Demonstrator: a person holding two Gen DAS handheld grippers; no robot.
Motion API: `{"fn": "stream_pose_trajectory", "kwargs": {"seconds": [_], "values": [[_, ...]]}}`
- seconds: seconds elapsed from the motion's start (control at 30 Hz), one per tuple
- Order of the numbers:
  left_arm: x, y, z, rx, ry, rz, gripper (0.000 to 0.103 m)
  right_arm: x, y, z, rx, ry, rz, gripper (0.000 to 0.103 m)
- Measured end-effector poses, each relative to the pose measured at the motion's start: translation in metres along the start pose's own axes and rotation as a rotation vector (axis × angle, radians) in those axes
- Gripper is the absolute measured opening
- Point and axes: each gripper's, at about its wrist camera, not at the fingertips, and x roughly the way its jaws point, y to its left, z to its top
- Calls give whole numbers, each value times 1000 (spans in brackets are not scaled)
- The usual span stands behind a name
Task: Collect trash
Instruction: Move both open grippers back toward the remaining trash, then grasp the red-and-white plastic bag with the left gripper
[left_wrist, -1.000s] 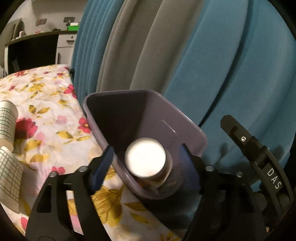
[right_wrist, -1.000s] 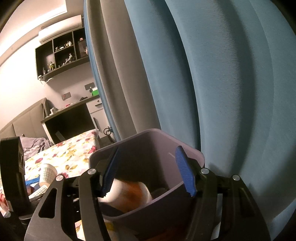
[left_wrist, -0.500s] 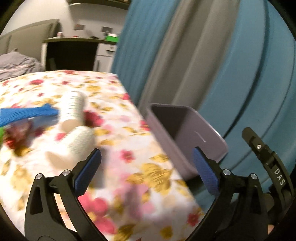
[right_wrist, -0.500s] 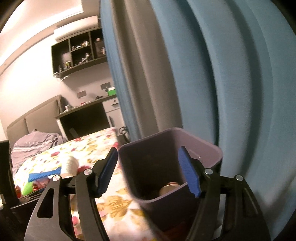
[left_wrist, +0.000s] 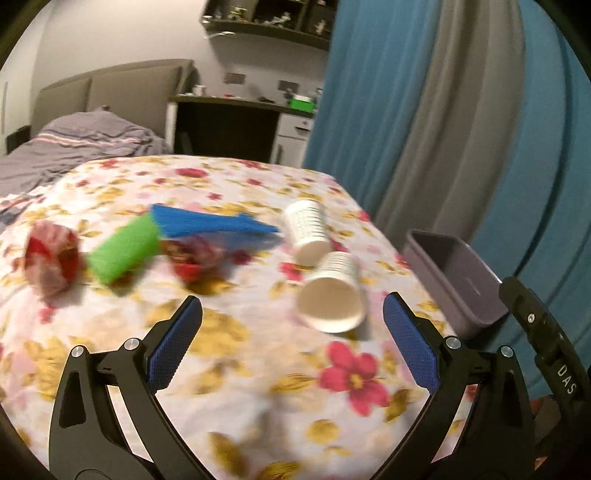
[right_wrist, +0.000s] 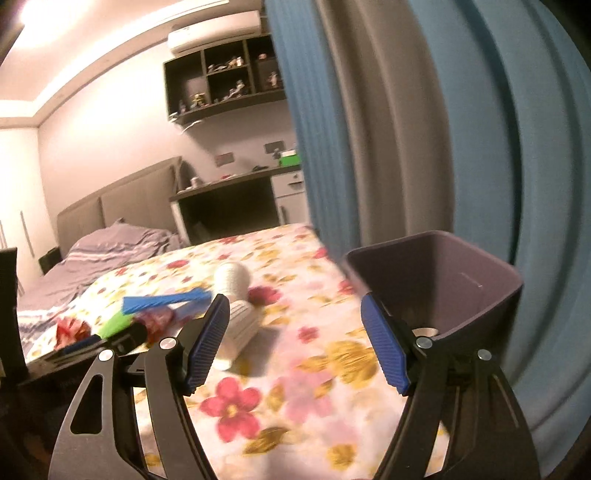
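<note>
Floral bedspread (left_wrist: 229, 369) holds two paper cups (left_wrist: 330, 295) near purple bin (left_wrist: 454, 280).

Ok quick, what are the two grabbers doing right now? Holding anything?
Left gripper: open, holding nothing.
Right gripper: open, jaws have just been opening, nothing between them.

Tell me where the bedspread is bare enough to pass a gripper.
Free: the near floral bedspread, between the open left gripper and the nearer paper cup. Also bare is the far stretch toward the desk. Crowded: the middle band of red wrappers, green roll, blue packet and cups, beside the purple bin.
</note>
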Motion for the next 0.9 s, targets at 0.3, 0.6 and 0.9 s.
{"fn": "stream_pose_trajectory", "kwargs": {"seconds": [0.3,0.6,0.9], "values": [[-18,50,2,-67,-35,78,97,0,38,-8,-49,20,49,72],[-26,76,1,-83,-41,106,97,13,59,-14,-95,42,50,72],[-33,149,11,-142,-55,250,97,35,72,-26,-135,102,32,72]]}}
